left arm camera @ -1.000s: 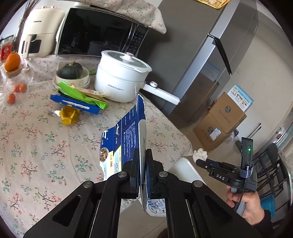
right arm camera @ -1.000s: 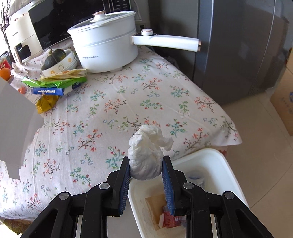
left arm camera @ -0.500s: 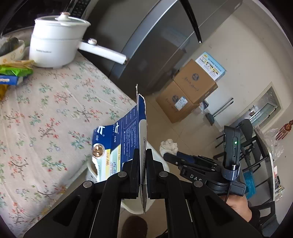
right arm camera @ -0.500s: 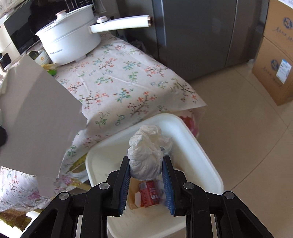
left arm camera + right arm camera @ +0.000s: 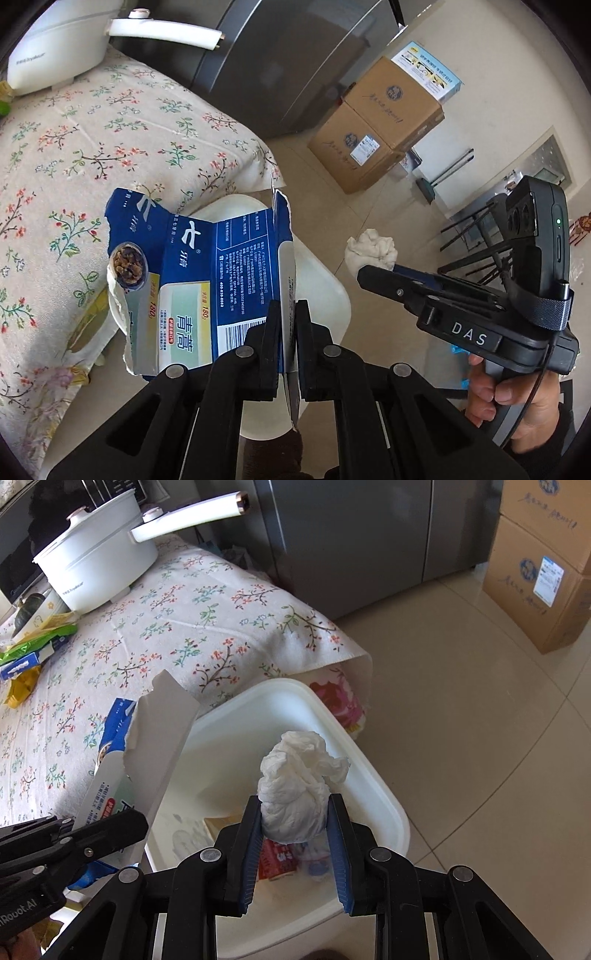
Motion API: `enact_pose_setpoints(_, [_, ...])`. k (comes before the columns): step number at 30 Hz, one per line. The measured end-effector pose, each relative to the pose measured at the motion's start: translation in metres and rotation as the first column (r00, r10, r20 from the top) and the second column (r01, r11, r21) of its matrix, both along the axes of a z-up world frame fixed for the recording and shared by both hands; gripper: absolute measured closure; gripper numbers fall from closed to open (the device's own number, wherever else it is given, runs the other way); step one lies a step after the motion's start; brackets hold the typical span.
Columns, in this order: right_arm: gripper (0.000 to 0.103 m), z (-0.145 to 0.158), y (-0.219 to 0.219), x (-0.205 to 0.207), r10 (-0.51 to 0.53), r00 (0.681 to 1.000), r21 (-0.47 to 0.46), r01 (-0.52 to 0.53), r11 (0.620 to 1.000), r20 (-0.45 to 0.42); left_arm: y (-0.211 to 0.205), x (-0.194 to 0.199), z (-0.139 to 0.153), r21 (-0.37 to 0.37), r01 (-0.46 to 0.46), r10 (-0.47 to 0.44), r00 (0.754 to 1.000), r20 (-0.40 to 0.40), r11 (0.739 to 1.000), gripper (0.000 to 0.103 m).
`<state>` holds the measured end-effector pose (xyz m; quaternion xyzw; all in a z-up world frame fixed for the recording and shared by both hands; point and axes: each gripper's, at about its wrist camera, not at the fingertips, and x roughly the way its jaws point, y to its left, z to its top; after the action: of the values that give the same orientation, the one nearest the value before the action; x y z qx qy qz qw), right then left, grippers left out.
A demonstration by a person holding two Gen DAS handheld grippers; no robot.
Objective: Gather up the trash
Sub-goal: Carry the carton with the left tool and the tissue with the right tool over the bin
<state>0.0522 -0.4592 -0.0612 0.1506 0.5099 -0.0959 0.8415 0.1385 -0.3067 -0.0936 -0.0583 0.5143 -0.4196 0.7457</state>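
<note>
The left gripper (image 5: 287, 332), jaws opening, pinches a torn blue carton (image 5: 207, 280); the right gripper (image 5: 293, 843) clamps a crumpled tissue (image 5: 299, 794). Release both squarely over the white bin (image 5: 373, 775), frame centre.

Torn blue carton (image 5: 207, 280), crumpled tissue (image 5: 299, 794) above white bin (image 5: 384, 805).

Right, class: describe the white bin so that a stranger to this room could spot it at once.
Find the table with the flowered cloth. On the tiled floor beside its corner stands the bin, a white plastic tub with rounded corners and some rubbish already in it. Unlike the brown cardboard boxes by the wall, it is open on top.
</note>
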Motion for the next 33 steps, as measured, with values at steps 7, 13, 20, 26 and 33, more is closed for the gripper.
enact_pose_setpoints(7, [0.073,-0.002,-0.006,-0.008,-0.013,1.000,-0.011,0.013,1.000,-0.013,0.001,-0.001,0.001,-0.050,0.011,-0.013,0.999,-0.037,0.999,0.095])
enact_pose_setpoints(13, [0.073,-0.002,-0.016,-0.018,-0.025,1.000,-0.014,0.025,1.000,-0.014,0.003,-0.006,0.004,-0.066,0.024,-0.028,0.998,-0.060,0.998,0.095])
enact_pose_setpoints(20, [0.073,-0.004,-0.023,-0.025,-0.031,0.999,-0.018,0.031,0.999,-0.024,-0.005,-0.015,0.006,-0.071,0.065,-0.069,0.996,-0.062,0.995,0.095])
enact_pose_setpoints(26, [0.073,-0.005,-0.029,-0.030,-0.041,0.999,-0.018,0.041,0.999,-0.030,-0.002,-0.014,0.003,-0.068,0.067,-0.073,0.994,-0.083,0.995,0.095])
enact_pose_setpoints(33, [0.073,-0.006,-0.029,-0.032,-0.039,0.999,-0.021,0.038,0.999,-0.037,0.013,-0.009,0.001,-0.007,0.027,-0.027,0.999,-0.041,1.000,0.092])
